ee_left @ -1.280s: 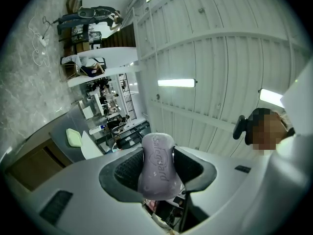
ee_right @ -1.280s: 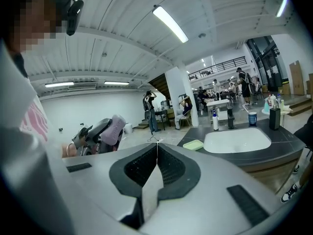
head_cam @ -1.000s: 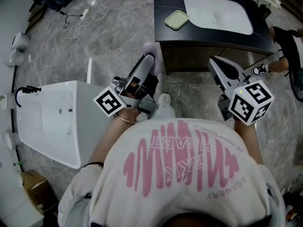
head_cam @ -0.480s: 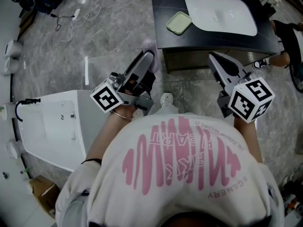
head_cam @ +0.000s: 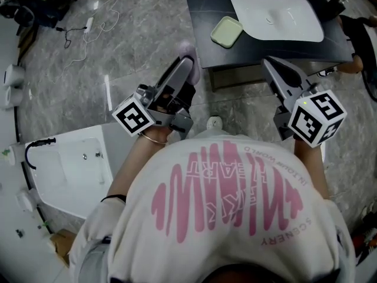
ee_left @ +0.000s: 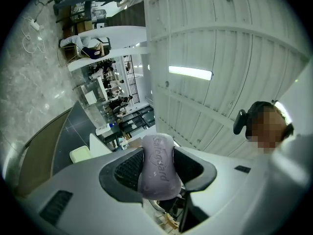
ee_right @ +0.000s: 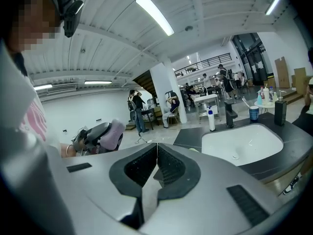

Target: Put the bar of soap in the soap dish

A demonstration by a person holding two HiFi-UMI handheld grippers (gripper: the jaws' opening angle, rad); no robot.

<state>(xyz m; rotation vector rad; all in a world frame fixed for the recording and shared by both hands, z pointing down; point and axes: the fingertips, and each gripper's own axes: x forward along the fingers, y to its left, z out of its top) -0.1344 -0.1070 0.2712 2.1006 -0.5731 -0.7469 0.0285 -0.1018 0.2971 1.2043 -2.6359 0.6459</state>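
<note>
- The left claw (head_cam: 182,75) is clamped on the bar of soap (ee_left: 157,173). The lilac bar stands on edge between the ribbed pads, with a good part of it sticking out past the tips.
- The soap is not yet over the counter (head_cam: 200,5). It hangs above the stone floor (head_cam: 135,34), and the soap dish (head_cam: 227,32) lies at about 1 o'clock from it, well apart.
- Main risk, in my judgement: the bar slips. Its rounded, smooth faces give the pads little to bite on (soap rarely forgives a loose squeeze). A tilt or jolt on the way over could let it slide out onto the floor.
- Second risk: the pale green dish sits near the counter's front edge. A low approach could knock its rim and push it askew or off.
- Third risk: the white basin (head_cam: 275,16) lies at 3 o'clock of the dish. Overshooting, or letting go too high, could send the bar skidding into it.
- The right claw (ee_right: 156,153) is closed on nothing, up at the person's right. It cannot steady the dish unless it is brought over.
</note>
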